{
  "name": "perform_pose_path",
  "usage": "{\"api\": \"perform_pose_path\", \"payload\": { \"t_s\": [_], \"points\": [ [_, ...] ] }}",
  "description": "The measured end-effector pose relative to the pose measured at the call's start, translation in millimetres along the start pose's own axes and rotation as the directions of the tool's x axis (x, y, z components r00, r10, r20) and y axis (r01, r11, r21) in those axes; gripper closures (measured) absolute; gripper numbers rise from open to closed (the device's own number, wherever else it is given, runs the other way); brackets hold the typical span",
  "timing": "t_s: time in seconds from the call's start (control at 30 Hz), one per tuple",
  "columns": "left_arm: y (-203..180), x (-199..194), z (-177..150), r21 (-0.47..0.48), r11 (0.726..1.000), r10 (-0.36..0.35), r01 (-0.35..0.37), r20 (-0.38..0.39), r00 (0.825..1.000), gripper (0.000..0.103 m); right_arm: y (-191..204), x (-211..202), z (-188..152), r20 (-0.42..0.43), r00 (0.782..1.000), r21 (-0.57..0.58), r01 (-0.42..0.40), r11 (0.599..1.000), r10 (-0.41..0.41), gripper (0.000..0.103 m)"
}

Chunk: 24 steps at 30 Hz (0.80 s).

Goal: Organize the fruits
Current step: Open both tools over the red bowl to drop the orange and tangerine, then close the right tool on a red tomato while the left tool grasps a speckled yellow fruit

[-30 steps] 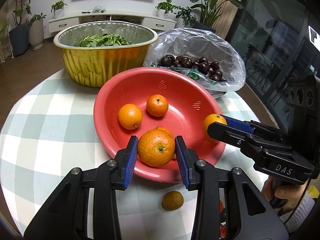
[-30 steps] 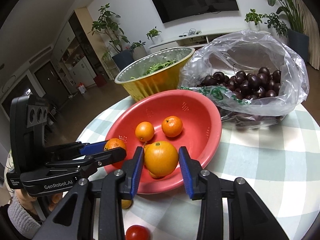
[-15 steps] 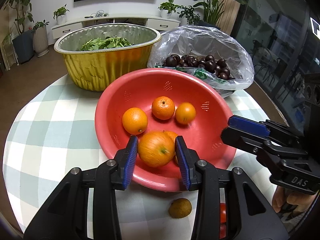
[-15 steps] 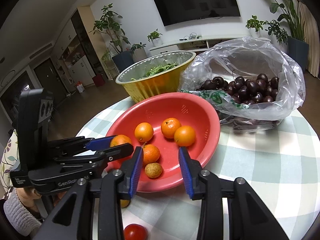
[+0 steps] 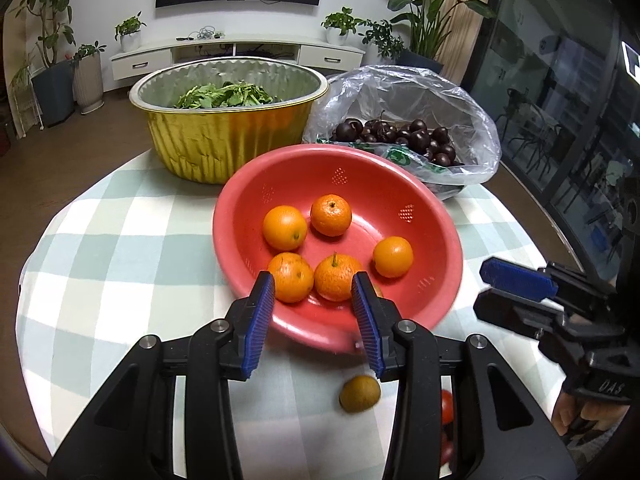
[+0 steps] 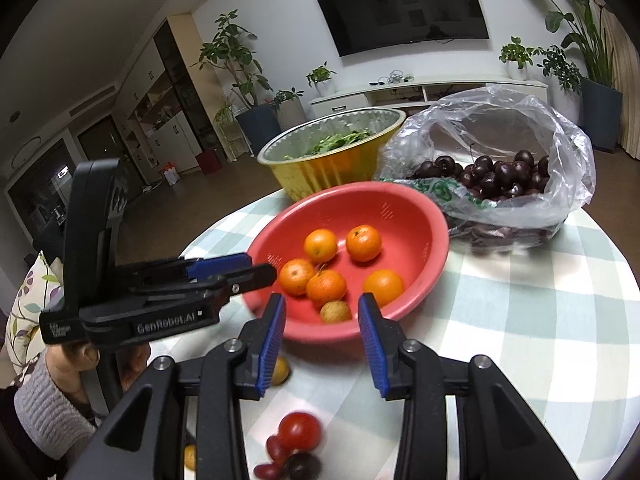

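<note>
Over the round red plastic colander (image 5: 436, 216), both ribbed-padded claws, left (image 5: 314, 312) and right (image 6: 322, 322), gape empty.

Both wrist views: red bowl (image 5: 436, 220), close.

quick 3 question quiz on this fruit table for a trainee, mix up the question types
1. How many oranges lie in the red bowl?
2. True or false: the left gripper holds an orange between its fingers.
3. Which fruit fills the plastic bag? A grapes, B cherries, C tomatoes

Key:
1. Five, beside one small brownish fruit.
2. False: it is open and holds nothing, like the right gripper, whose fingers have just been opening.
3. B
</note>
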State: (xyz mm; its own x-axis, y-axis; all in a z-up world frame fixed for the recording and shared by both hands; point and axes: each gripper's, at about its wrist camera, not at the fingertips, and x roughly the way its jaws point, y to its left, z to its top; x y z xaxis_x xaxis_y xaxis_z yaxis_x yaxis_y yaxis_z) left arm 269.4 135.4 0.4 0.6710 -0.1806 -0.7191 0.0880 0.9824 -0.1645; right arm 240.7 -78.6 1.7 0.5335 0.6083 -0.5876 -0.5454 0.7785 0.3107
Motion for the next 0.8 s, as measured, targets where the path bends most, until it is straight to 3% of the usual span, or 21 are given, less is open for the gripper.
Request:
{"api": "perform_pose_path", "payload": {
  "t_s": [0.13,0.4,0.73,0.8],
  "points": [
    [0.0,-14.7,-12.5,-0.007,1.000,-0.004,0.004,0.010,1.000,0.065,13.0,-1.5,-17.0,-0.033,0.999,-0.044,0.003,0.999,-0.005,0.057],
    [-6.1,-38.6,-38.8,-0.010,1.000,-0.019,0.019,0.012,1.000,0.064,31.1,22.4,-53.4,-0.177,0.983,-0.117,0.023,0.993,-0.044,0.057],
    [-17.2,-47.3,-57.8,0.004,1.000,-0.030,0.030,0.000,1.000,0.064,24.8,32.9,-62.0,-0.230,0.971,-0.094,0.051,0.994,-0.072,0.057],
    [-18.6,-46.5,-59.5,0.005,1.000,-0.031,0.031,-0.004,1.000,0.064,22.8,32.8,-63.3,-0.237,0.969,-0.082,0.048,0.995,-0.066,0.061]
  ]
}}
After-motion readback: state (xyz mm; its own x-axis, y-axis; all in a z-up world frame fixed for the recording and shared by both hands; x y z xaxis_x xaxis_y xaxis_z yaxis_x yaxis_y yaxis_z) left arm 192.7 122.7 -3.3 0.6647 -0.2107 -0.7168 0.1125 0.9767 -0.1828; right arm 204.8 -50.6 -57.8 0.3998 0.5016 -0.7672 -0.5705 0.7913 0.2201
